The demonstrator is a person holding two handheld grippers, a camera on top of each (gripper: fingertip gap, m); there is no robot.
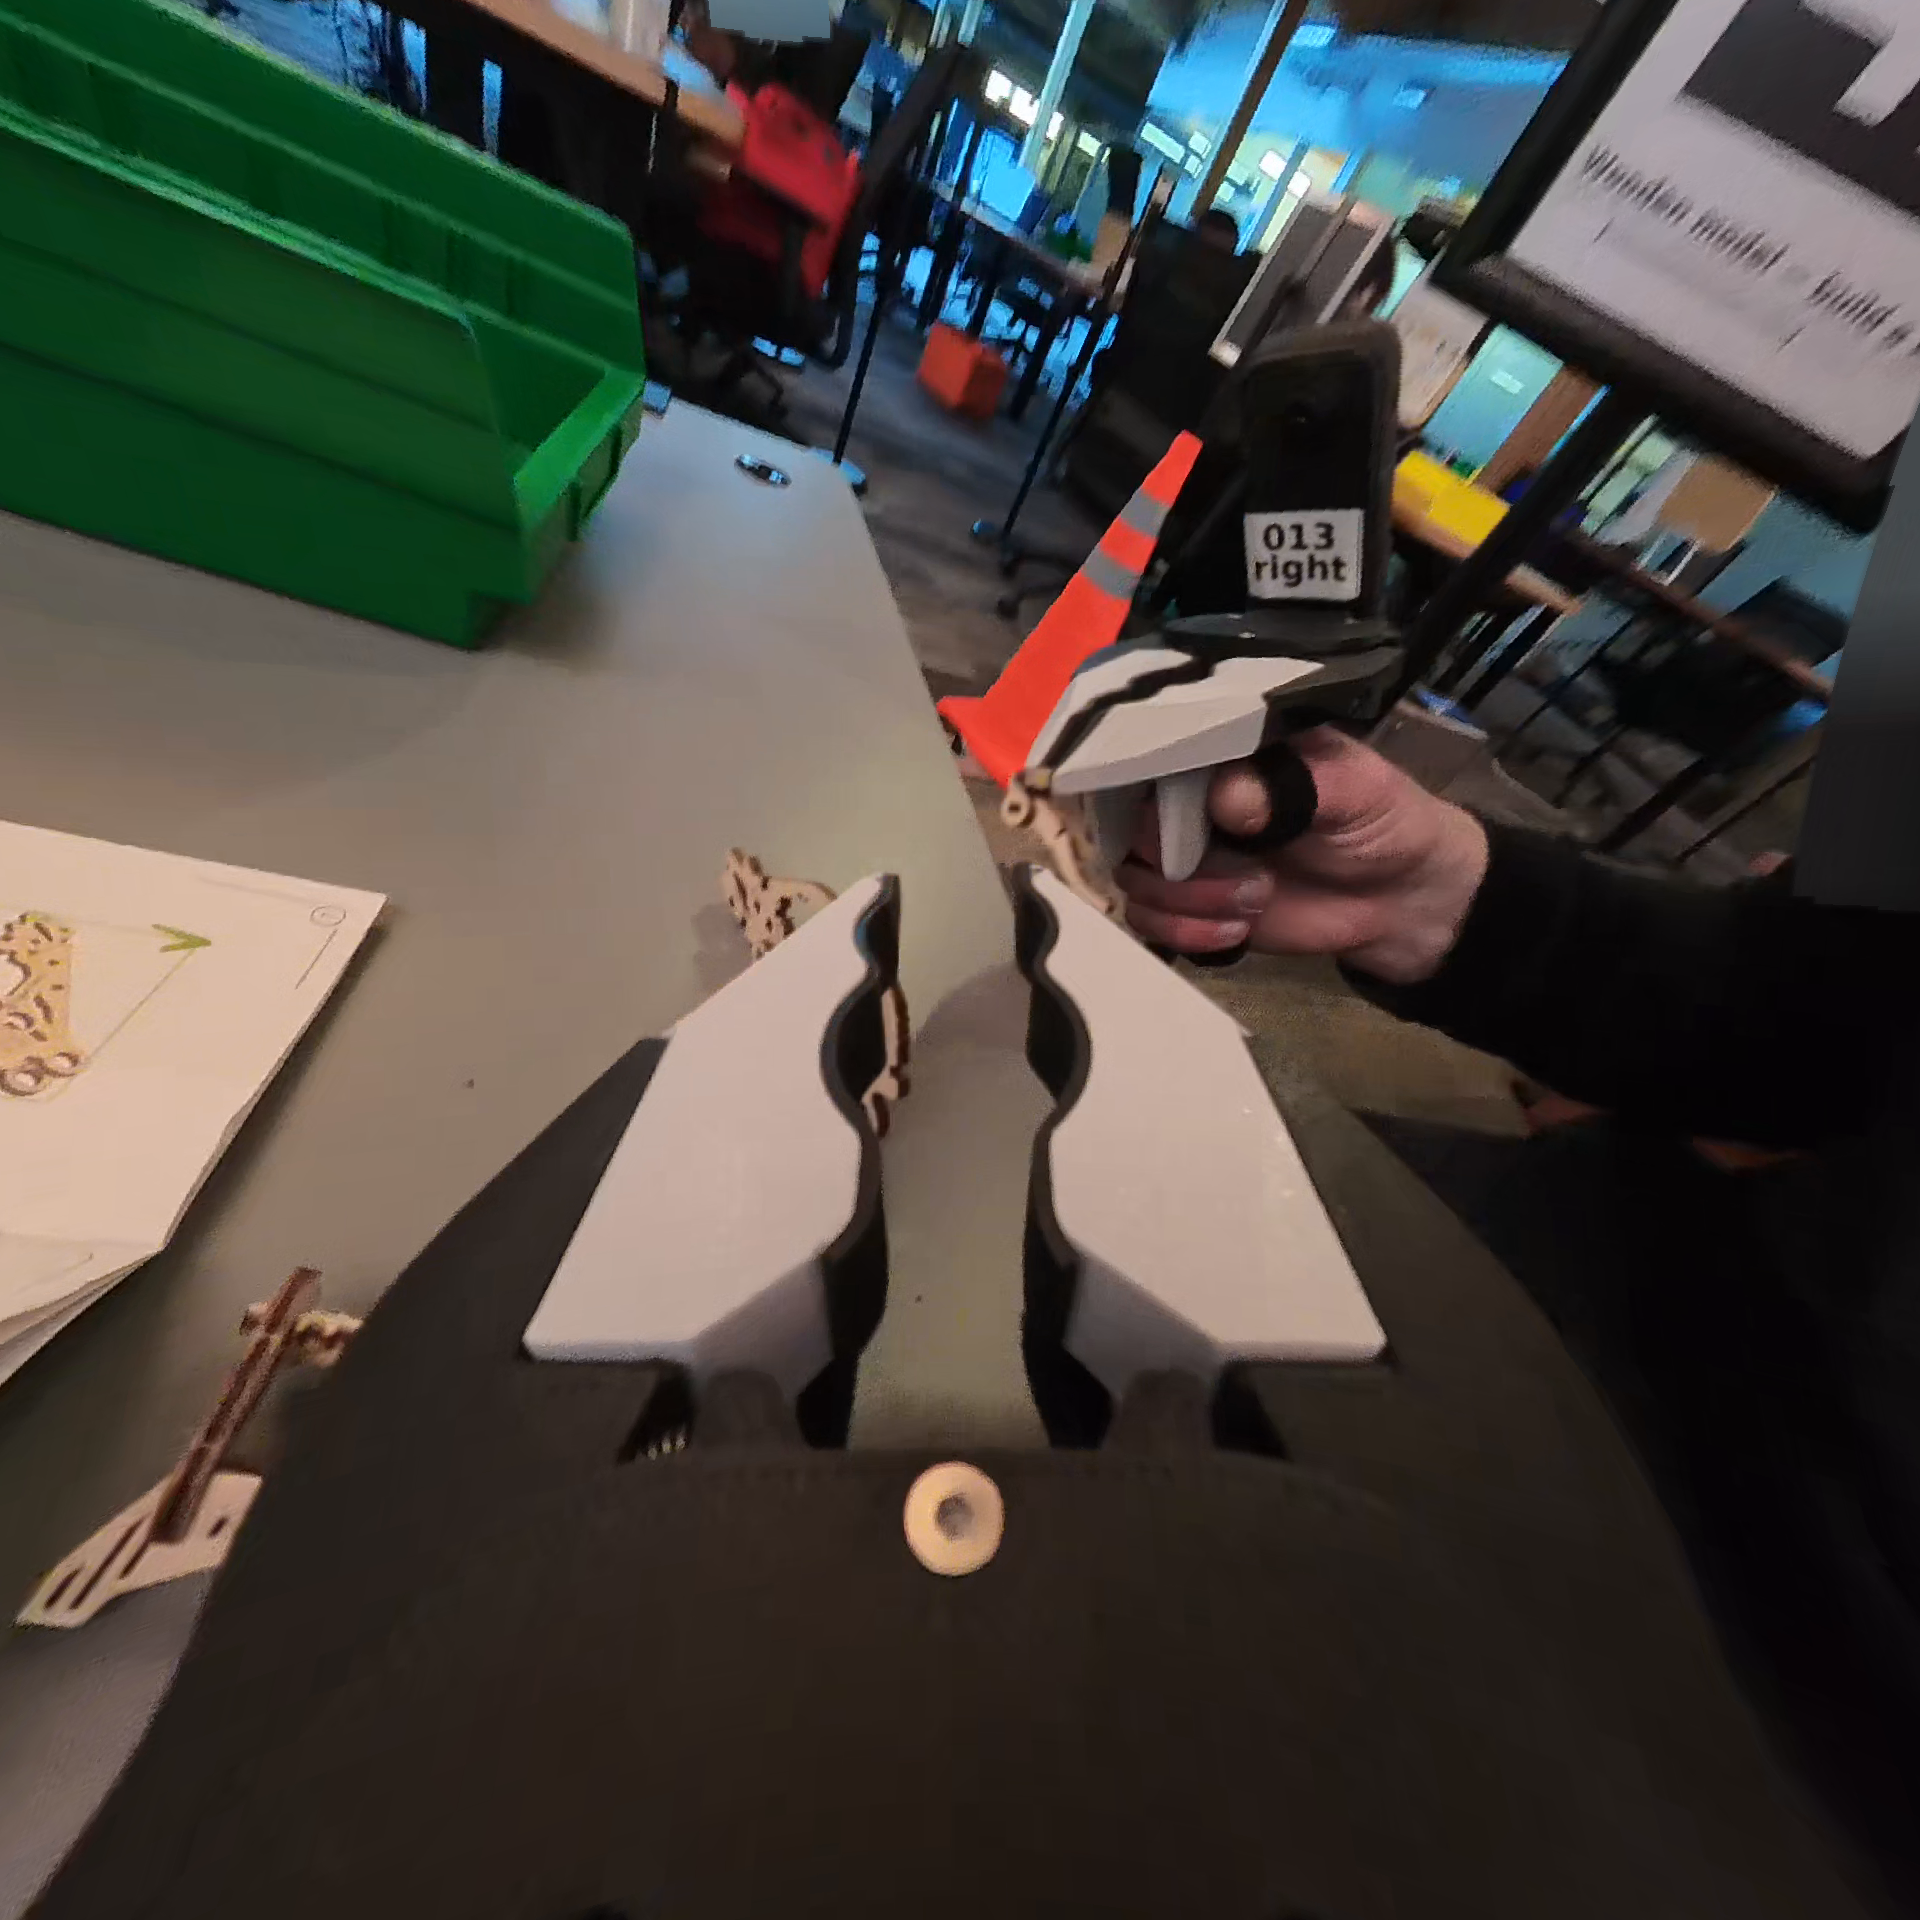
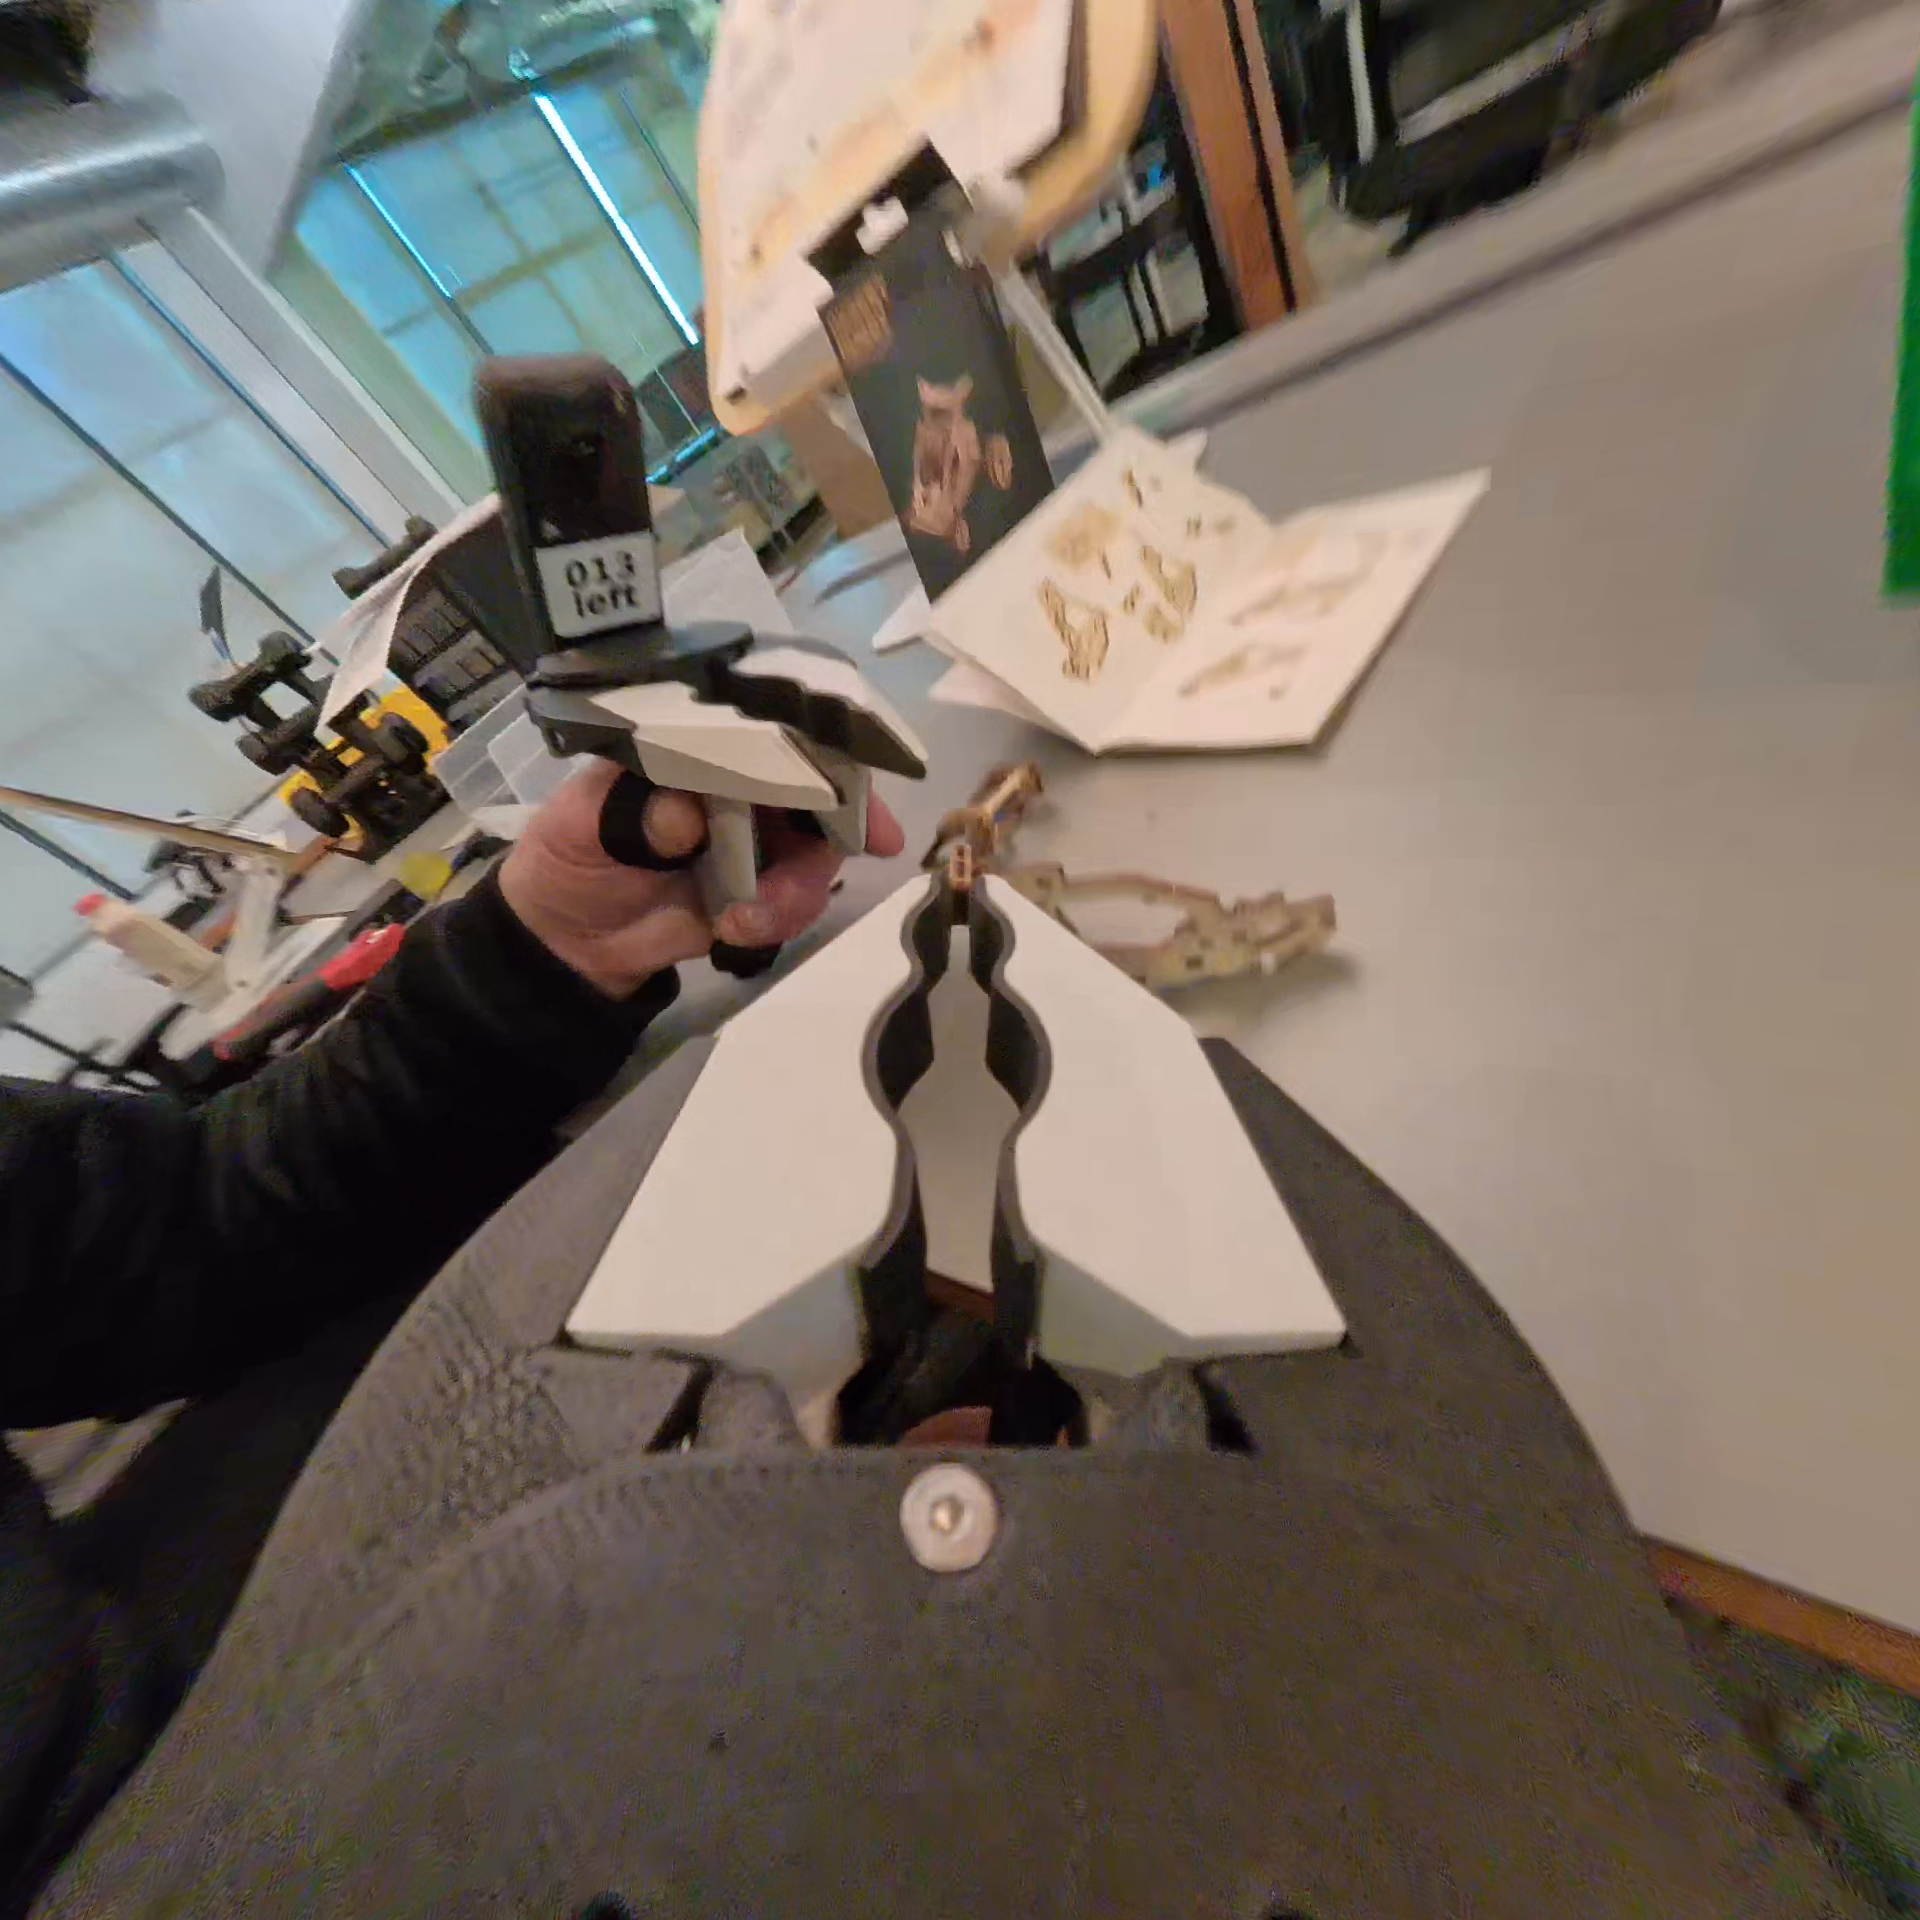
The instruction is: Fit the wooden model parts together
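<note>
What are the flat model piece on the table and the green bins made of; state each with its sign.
Model piece: thin pale wood, likely laser-cut plywood; dark, burnt-looking cut edges, matte.
Green bins: moulded plastic, probably; uniform colour, smooth, slightly glossy walls.

Even, moderately bright indoor light; cool blue daylight enters through the windows (image 2: 156,436) behind the grey table (image 1: 623,727). Soft shadows lie beside the flat wooden model part (image 2: 1195,930). Motion blur smears the sign (image 1: 1714,208) and open booklet (image 2: 1226,613). Wide-angle distortion bends the edges; backgrounds are out of focus.
</note>
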